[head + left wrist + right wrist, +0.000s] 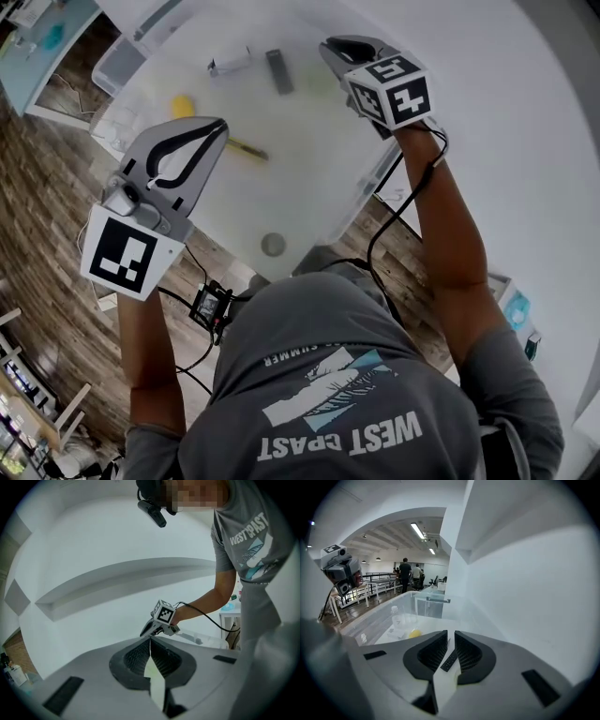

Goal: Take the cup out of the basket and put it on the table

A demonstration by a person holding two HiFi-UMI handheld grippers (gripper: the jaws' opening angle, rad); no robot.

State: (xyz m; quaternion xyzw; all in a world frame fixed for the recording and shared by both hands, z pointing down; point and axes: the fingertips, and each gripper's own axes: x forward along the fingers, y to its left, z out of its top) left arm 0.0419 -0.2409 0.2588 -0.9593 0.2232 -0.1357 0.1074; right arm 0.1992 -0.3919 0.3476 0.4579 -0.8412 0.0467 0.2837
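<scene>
Cup (397,617) sits in the basket (370,612) ahead of the right claw (451,633), not taken out yet. The left claw (150,640) is closed, the right claw barely apart, both empty

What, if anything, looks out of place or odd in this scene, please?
Nothing on the table looks spilled or damaged. The one oddity is the left gripper: it is aimed upward, at the person and the right gripper rather than the table, with its jaws together on nothing.

bare middle of the table (309,169) lies open between yellow object (182,105), dark bar (278,71) and grey disc (273,245)
</scene>
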